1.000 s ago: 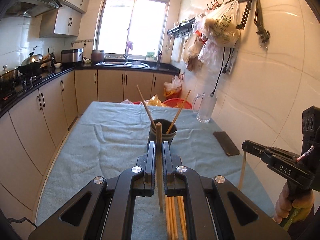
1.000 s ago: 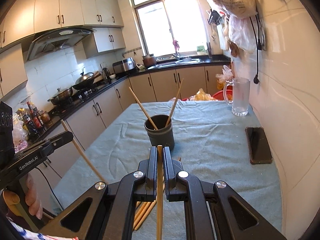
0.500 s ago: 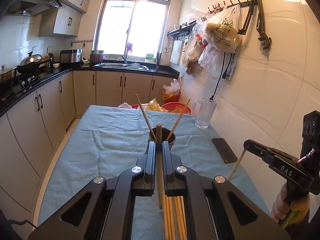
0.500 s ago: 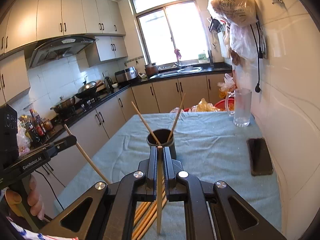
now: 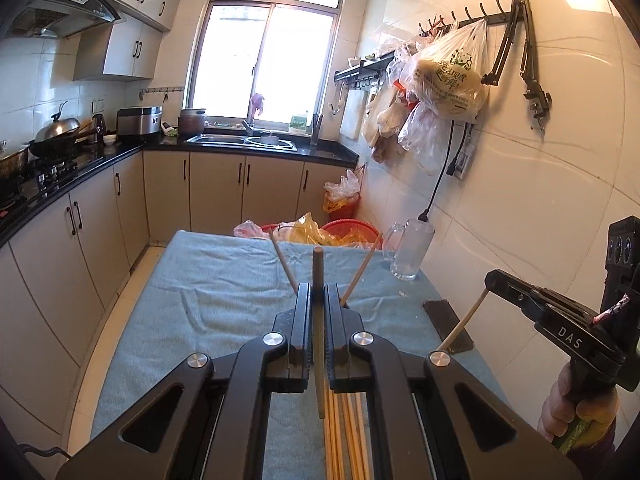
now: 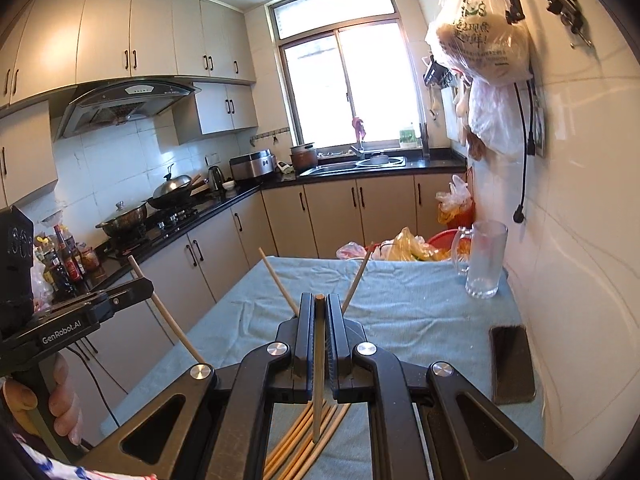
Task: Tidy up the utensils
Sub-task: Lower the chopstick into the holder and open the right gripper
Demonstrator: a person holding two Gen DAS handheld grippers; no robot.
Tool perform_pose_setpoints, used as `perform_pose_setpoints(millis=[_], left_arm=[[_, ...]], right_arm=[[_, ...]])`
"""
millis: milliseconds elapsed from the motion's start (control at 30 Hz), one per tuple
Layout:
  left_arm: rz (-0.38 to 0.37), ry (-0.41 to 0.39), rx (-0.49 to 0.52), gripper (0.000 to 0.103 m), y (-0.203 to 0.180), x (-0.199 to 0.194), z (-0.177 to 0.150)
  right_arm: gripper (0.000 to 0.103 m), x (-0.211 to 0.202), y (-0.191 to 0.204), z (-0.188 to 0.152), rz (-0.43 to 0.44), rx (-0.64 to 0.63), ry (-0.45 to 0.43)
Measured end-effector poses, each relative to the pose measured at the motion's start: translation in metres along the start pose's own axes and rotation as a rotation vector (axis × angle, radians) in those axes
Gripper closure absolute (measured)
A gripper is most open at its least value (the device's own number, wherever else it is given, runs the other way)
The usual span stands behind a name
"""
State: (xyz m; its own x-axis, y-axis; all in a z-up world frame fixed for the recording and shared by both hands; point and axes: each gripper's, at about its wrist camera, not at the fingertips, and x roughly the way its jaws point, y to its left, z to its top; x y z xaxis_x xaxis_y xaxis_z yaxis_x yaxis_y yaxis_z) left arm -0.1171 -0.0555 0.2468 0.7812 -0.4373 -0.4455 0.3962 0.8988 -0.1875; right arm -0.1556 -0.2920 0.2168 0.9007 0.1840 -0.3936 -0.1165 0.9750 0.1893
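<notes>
My left gripper (image 5: 318,287) is shut on a wooden chopstick (image 5: 319,360) that stands upright between its pads, lifted off the blue cloth. My right gripper (image 6: 319,299) is likewise shut on its own chopstick (image 6: 318,380). Each wrist view also shows the other gripper at the side: the right gripper (image 5: 491,281) and the left gripper (image 6: 145,287), each with a slanting chopstick. The dark cup is hidden behind the fingers. Only its two chopsticks (image 5: 283,262) (image 6: 277,278) stick out, leaning apart. Several loose chopsticks (image 5: 346,432) (image 6: 308,436) lie on the cloth below.
The blue cloth (image 5: 208,288) covers the table. A glass mug (image 6: 484,260) stands at the far right by the tiled wall, and a dark phone (image 6: 512,360) lies nearer. Plastic bags and red baskets (image 5: 348,228) sit beyond the far edge. Kitchen cabinets run along the left.
Both grippers have risen, each with its chopstick still clamped. The cup has sunk out of sight behind the fingers, and more of the loose chopsticks show below.
</notes>
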Motion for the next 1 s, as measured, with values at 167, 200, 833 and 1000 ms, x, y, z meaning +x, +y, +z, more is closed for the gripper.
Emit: perform_pose_setpoints(millis=[167,200,833,1000], left_arm=[[-0.01,-0.017,-0.001,0.098,-0.002,0.003,0.026],[-0.013,-0.023,-0.002,0.098,-0.002,0.003,0.033],[0.046,-0.034,0.008,0.098,-0.011,0.113,0.096],[0.057,0.051,-0.016,0.098,0.0,0.15,0.076]], right_arm=[[0.098,0.004,-0.001,0.022,-0.007,-0.014,-0.009],[0.097,0.005,-0.001,0.028,-0.007,-0.017,-0.013],[0.097,0.101,-0.017,0.089,-0.024,0.085,-0.017],[0.097,0.124,-0.027,0.07,-0.032,0.098,0.038]])
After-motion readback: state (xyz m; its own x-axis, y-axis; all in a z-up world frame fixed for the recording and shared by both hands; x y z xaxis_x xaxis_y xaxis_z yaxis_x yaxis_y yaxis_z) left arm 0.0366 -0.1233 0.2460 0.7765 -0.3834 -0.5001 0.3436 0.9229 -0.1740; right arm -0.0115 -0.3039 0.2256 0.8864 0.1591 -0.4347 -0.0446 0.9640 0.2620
